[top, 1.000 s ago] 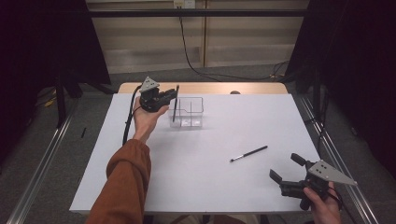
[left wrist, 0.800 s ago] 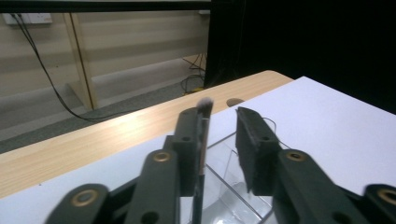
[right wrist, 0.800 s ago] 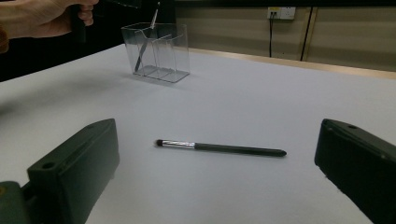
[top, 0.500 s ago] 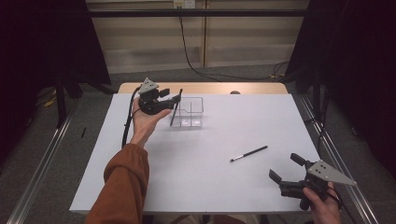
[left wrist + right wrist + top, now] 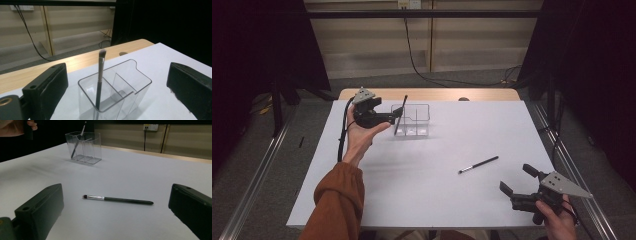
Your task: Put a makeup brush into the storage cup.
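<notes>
A clear plastic organizer stands at the back of the white table. A dark makeup brush leans upright in its left compartment, bristles up. My left gripper hovers open just left of the organizer, jaws wide on either side of it and touching nothing. A second dark brush lies flat on the table at the right. My right gripper is open near the front right edge, facing that brush from a short way off.
A white sheet covers the table, with a wooden strip along its far edge. Black cables trail from the left gripper and hang down the back wall. Metal rails run along both sides.
My left gripper has drawn back a little to the left from the organizer, while the brush stays leaning inside it. The right gripper and the flat brush have not moved.
</notes>
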Demonstrator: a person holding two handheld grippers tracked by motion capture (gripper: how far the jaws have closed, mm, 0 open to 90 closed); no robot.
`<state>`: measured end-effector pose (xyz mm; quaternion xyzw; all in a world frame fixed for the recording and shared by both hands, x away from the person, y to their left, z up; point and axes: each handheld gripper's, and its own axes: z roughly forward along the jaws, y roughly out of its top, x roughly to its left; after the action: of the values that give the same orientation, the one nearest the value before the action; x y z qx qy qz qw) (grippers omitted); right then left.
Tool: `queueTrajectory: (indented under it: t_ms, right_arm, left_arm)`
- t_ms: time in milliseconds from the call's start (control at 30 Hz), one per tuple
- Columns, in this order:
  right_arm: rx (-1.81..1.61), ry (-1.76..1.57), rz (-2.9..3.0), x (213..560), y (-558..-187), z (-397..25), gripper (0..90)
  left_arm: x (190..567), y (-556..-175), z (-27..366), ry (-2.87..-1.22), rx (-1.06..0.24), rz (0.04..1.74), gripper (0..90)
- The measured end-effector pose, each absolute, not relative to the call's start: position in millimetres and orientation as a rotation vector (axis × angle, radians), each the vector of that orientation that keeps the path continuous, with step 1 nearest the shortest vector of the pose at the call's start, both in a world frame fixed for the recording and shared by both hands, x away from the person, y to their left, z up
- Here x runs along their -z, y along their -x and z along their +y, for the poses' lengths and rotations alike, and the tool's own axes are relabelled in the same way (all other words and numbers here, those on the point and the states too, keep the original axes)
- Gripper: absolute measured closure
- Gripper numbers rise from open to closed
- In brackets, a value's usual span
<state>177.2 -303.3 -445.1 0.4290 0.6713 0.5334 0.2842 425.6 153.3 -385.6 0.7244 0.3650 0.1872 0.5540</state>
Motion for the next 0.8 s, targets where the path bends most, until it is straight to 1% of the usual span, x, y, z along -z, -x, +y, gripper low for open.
queueTrajectory:
  t_ms: [67,133,167,233,433,500,800]
  right_arm:
    - [-1.428,-1.148,1.798,445,-178,-303,0.0]
    - [-1.433,-1.155,1.795,445,-178,-302,0.0]
    - [-1.433,-1.153,1.795,445,-178,-302,0.0]
    - [-1.434,-1.153,1.796,445,-178,-302,0.0]
    - [-1.435,-1.157,1.793,445,-178,-302,0.0]
    - [-1.435,-1.156,1.795,445,-178,-302,0.0]
    - [-1.433,-1.163,1.785,445,-178,-303,0.0]
  left_arm:
    - [385,-423,154,-1.700,-0.424,0.860,3.7]
    - [384,-419,154,-1.703,-0.434,0.872,3.5]
    - [384,-414,156,-1.702,-0.471,0.860,3.2]
    - [385,-411,156,-1.698,-0.482,0.854,2.7]
    - [382,-399,162,-1.692,-0.481,0.854,2.4]
    - [379,-396,164,-1.684,-0.459,0.865,2.4]
    - [372,-379,173,-1.698,-0.494,0.825,2.5]
